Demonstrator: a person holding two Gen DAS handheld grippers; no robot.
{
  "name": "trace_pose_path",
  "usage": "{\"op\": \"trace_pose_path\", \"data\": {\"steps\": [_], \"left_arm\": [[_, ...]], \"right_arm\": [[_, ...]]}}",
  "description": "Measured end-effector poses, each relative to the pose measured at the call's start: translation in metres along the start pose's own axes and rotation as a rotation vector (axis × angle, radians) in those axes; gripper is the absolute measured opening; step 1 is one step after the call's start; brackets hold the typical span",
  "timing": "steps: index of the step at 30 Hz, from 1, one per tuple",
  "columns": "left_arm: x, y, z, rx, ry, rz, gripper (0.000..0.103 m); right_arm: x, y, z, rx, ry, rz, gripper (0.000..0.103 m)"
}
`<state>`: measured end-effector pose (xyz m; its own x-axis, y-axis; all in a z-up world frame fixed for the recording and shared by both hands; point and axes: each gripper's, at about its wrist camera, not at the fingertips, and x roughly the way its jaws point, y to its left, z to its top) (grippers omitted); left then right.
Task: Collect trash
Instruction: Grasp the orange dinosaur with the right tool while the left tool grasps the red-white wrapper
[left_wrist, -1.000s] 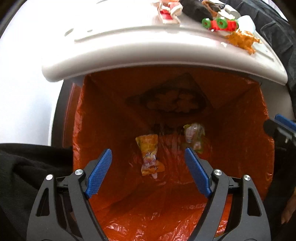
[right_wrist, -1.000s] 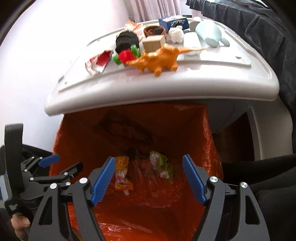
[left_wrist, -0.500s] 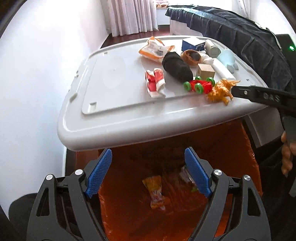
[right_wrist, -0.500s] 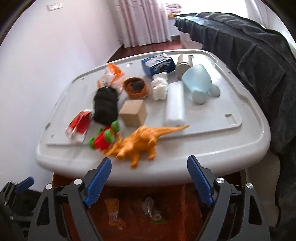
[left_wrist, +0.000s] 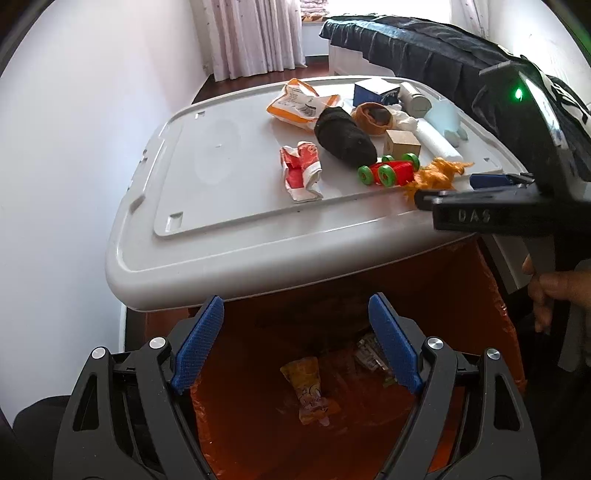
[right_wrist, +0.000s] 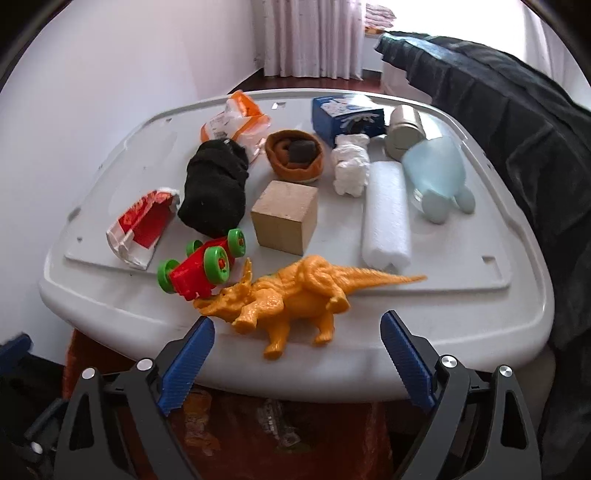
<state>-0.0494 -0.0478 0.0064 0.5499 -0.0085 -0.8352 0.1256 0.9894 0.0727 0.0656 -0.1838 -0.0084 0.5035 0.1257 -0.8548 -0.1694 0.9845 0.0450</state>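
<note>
An orange-lined bin stands under a grey lid and holds a yellow wrapper and a clear wrapper. On the lid lie a red-white wrapper, an orange-white packet and a crumpled white tissue. My left gripper hangs open and empty over the bin's mouth. My right gripper sits at the lid's near edge, just short of the orange dinosaur; its jaws are opening with nothing gripped.
Also on the lid are a black sock, a toy car, a wooden block, a foam roll, a blue box, a can and a pale blue bottle. A dark cloth hangs at the right.
Both views have lifted from inside the bin to the lid's top. The right gripper has moved up to the lid's edge and its jaws stand wider. The left gripper has risen.
</note>
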Motion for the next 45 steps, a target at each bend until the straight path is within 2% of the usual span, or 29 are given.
{"op": "trace_pose_path", "data": {"steps": [3,9,12,14,17,18,26,32,38,43,45], "left_arm": [[0.002,0.003,0.0,-0.015,0.001,-0.001,0.079],[0.009,0.006,0.0,-0.027,0.018,-0.005,0.079],[0.009,0.006,0.0,-0.025,0.017,-0.004,0.079],[0.01,0.007,0.0,-0.032,0.018,-0.007,0.079],[0.011,0.009,0.0,-0.046,0.025,-0.01,0.079],[0.011,0.01,0.0,-0.049,0.026,-0.011,0.079],[0.01,0.006,0.007,-0.053,0.027,-0.017,0.079],[0.025,0.005,0.032,-0.083,0.049,-0.058,0.079],[0.052,0.009,0.076,-0.135,0.043,-0.065,0.079],[0.085,0.007,0.101,-0.171,0.054,-0.098,0.079],[0.098,0.008,0.107,-0.179,0.058,-0.081,0.079]], "right_arm": [[0.006,0.001,0.0,-0.011,-0.011,-0.008,0.093],[0.025,0.002,0.011,0.012,-0.013,-0.009,0.093],[0.025,0.007,0.01,0.006,-0.053,-0.037,0.096],[0.023,0.006,0.007,0.017,-0.075,-0.042,0.094],[0.018,0.001,0.004,0.037,-0.1,-0.061,0.078],[0.016,-0.003,0.002,0.052,-0.104,-0.041,0.075],[0.005,-0.028,-0.01,0.122,-0.124,-0.01,0.075],[-0.026,-0.044,-0.008,0.186,-0.155,0.027,0.075],[-0.066,-0.053,0.003,0.171,-0.242,0.054,0.075],[-0.069,-0.061,0.005,0.181,-0.253,0.073,0.075],[-0.068,-0.062,0.003,0.185,-0.247,0.076,0.075]]}}
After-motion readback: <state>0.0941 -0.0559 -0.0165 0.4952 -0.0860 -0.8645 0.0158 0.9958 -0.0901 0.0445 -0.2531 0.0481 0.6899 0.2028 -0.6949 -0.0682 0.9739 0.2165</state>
